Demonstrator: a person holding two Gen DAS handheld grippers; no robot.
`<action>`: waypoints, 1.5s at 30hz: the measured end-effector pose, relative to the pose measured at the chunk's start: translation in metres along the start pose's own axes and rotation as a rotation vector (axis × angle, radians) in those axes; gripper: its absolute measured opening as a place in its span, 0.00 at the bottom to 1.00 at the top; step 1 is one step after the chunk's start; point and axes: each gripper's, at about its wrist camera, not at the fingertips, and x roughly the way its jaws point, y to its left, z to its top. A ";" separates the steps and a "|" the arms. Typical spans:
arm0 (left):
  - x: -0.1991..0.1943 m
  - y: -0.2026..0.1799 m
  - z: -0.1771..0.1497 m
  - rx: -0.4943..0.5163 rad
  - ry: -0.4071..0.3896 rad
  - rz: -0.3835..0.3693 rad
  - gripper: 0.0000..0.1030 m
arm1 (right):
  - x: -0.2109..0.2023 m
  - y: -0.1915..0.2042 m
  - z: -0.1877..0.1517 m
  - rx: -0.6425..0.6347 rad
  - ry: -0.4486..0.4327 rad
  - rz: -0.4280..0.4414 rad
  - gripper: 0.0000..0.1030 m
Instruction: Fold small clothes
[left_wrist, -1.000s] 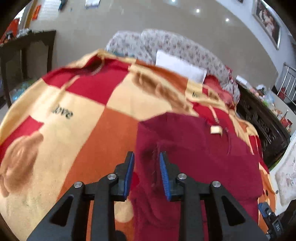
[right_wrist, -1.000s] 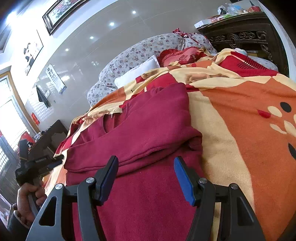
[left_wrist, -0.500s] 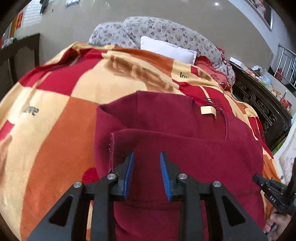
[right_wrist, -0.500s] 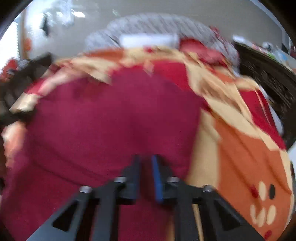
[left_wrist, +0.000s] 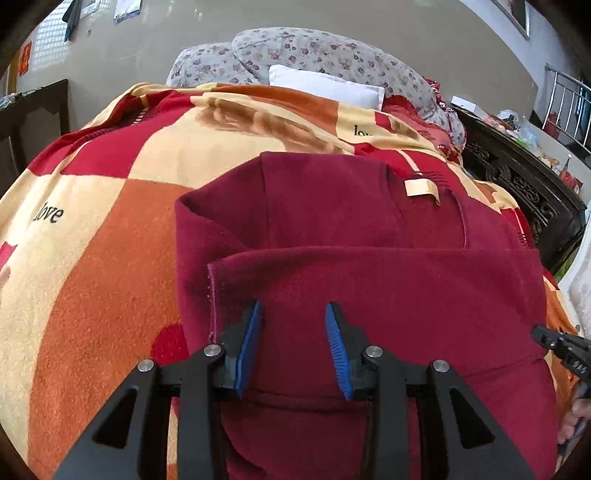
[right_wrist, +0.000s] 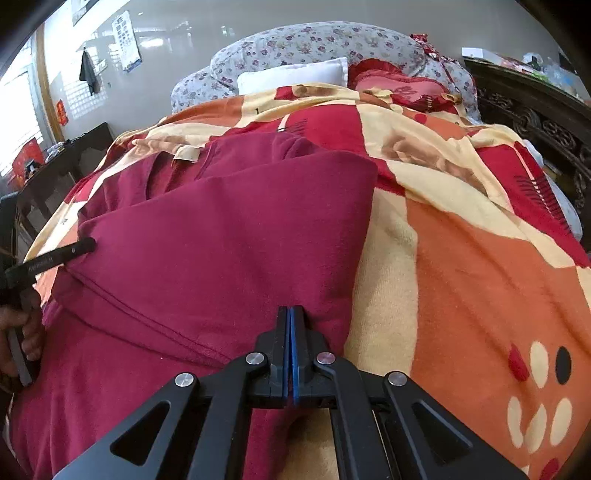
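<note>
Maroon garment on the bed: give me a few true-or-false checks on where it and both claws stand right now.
1. The maroon garment lies on a checked fleece blanket. True.
2. The right claw stands wide open. False: its blue pads are pressed together, at the garment's right-hand edge; whether cloth is pinched between them cannot be seen.
3. The left claw has a gap between its pads. True: its jaws have just been opening, over the folded cloth.
4. The garment's neck label is covered by the fold. False: the pale label shows beyond the folded layer.
5. A white pillow lies at the bed's far end. True.
</note>
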 end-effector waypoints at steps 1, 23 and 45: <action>0.001 0.000 0.000 -0.005 -0.001 -0.002 0.37 | -0.001 0.000 0.005 0.016 0.025 0.010 0.00; 0.001 0.004 0.000 -0.052 -0.033 -0.079 0.50 | -0.013 -0.042 0.081 0.109 -0.128 -0.296 0.02; 0.003 0.004 0.001 -0.034 -0.025 -0.081 0.57 | 0.000 0.075 0.050 -0.183 -0.027 -0.159 0.26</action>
